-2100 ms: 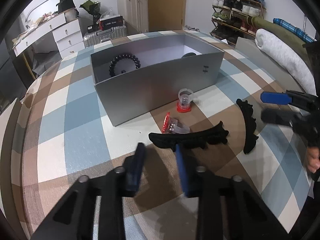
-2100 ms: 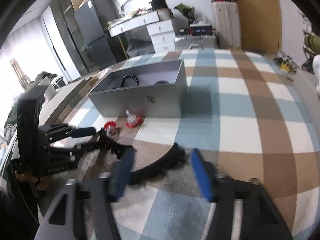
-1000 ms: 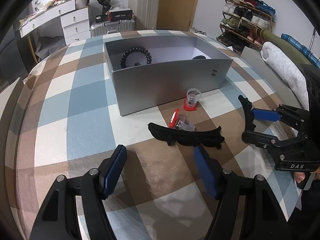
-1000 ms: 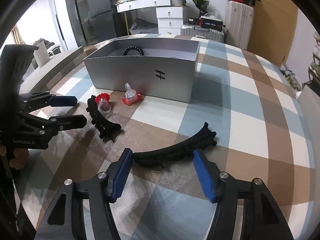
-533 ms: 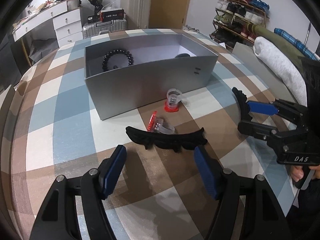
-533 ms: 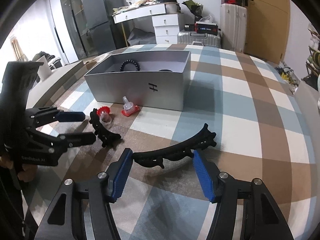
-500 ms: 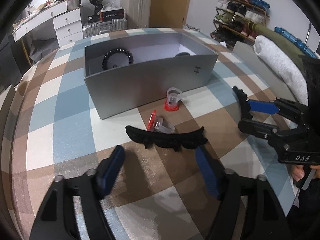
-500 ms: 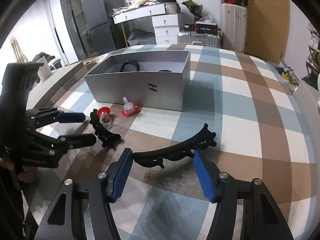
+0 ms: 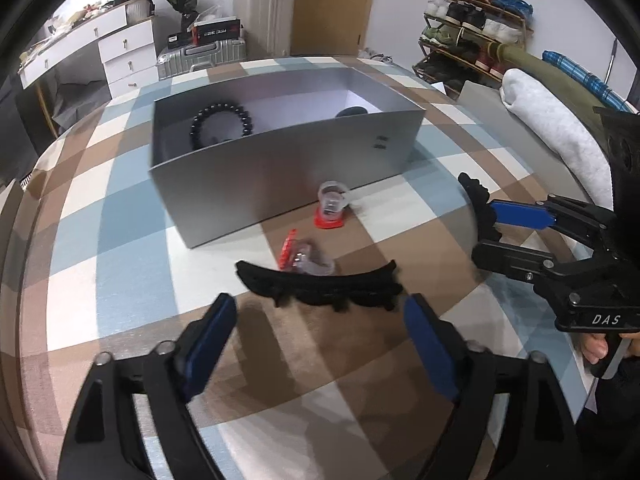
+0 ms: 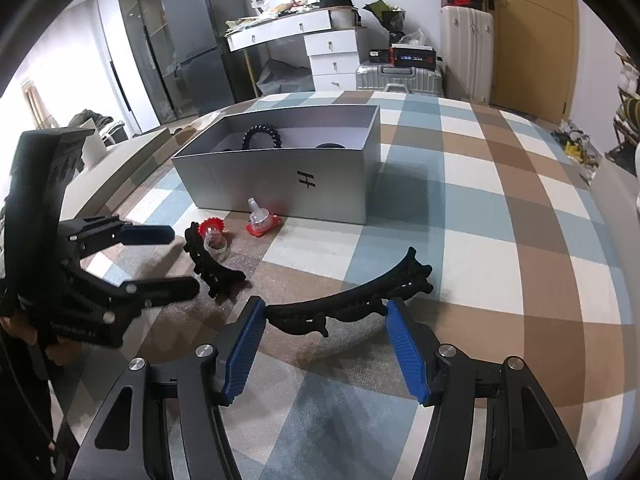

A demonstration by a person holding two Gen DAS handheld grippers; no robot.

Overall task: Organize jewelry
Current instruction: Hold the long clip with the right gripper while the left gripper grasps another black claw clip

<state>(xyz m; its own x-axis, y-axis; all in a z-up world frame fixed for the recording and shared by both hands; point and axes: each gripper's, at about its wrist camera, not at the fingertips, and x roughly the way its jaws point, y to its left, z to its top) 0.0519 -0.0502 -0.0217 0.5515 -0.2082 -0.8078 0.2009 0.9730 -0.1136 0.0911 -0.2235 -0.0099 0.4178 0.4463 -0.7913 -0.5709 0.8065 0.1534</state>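
Observation:
Two black curved toothed hair pieces lie on the checked cloth. One (image 9: 320, 286) lies just ahead of my open left gripper (image 9: 320, 324); it also shows in the right wrist view (image 10: 212, 266). The other (image 10: 352, 300) lies between the fingertips of my open right gripper (image 10: 324, 320), and its end shows in the left wrist view (image 9: 476, 196) beside that gripper (image 9: 492, 232). A silver open box (image 9: 280, 168) holds a black bead bracelet (image 9: 220, 122) and a dark round item (image 9: 351, 112). Two clear small bottles with red caps (image 9: 331, 208) (image 9: 306, 258) sit before the box.
The table carries a blue, brown and white checked cloth (image 9: 120, 220). Behind it stand white drawers (image 9: 128, 56), suitcases (image 9: 264, 4) and a shoe rack (image 9: 472, 8). A rolled white blanket (image 9: 556, 128) lies at the right. A dark fridge (image 10: 196, 40) stands at the back.
My left gripper opened wide about two seconds ago and has since moved closer to the near hair piece. My right gripper has crept forward so its fingertips flank the other piece.

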